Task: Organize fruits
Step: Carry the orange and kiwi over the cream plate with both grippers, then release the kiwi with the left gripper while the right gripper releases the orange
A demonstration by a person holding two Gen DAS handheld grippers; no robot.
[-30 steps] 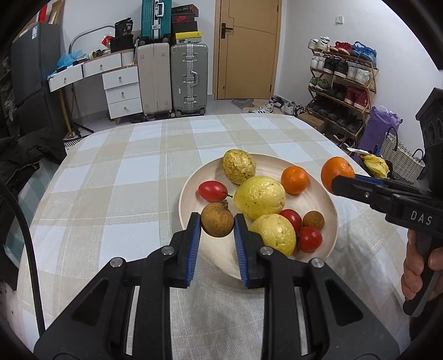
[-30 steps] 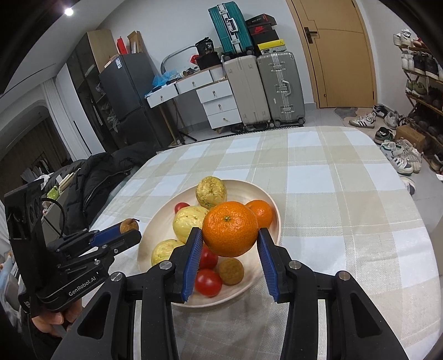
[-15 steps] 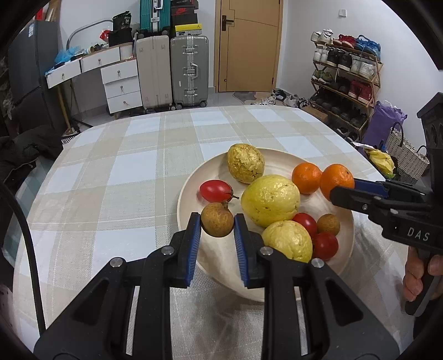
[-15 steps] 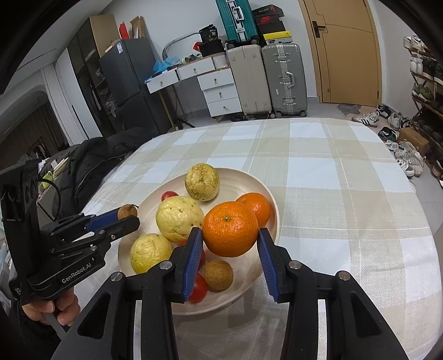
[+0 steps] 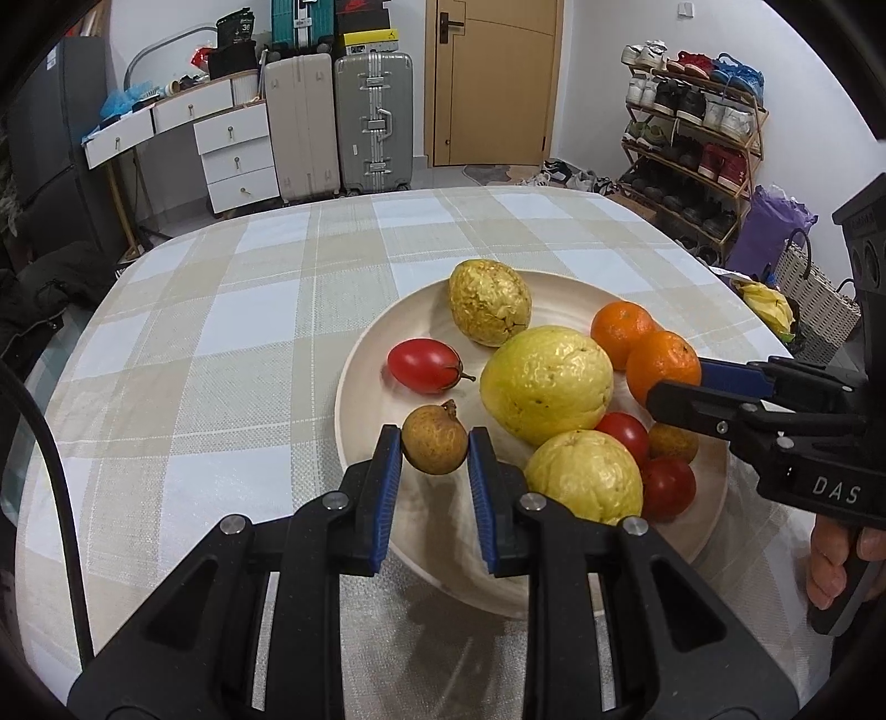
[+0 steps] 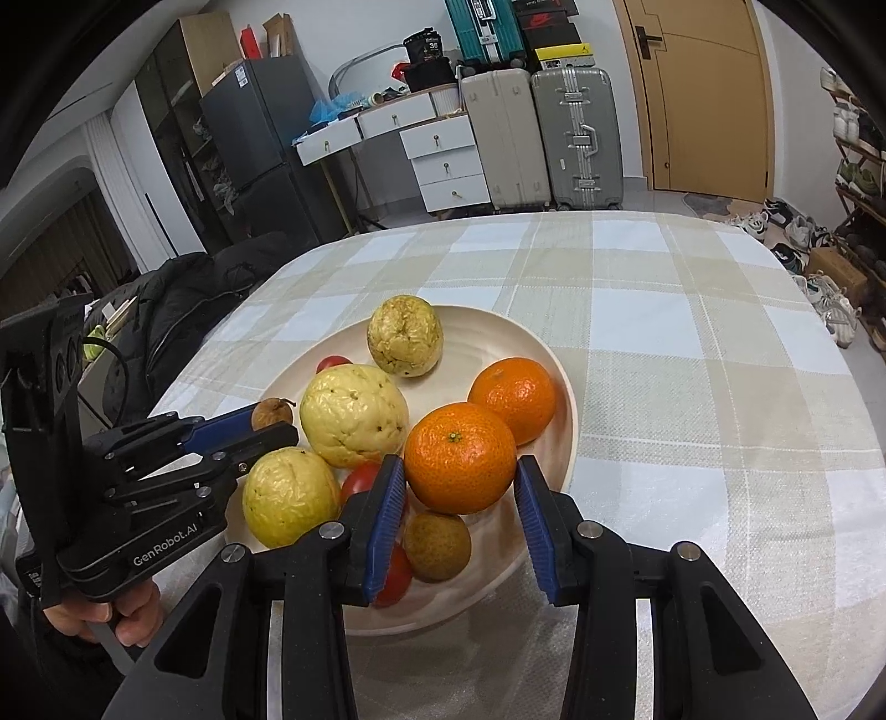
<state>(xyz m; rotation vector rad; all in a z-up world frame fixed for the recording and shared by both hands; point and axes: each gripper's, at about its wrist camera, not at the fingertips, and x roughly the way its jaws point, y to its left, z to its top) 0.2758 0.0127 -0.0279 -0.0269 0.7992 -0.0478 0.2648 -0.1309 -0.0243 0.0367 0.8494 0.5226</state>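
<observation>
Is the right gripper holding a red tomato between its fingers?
No, the right gripper is shut on an orange; the tomatoes lie in the plate.

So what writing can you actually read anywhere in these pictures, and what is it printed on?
"DAS": on the side of the right gripper, seen from the left wrist.
"GenRobot.AI": on the side of the left gripper, seen from the right wrist.
"36": on a black bag atop the white drawers.
Stickers on the dark fridge and the stacked boxes over the suitcases are too small to read.
</observation>
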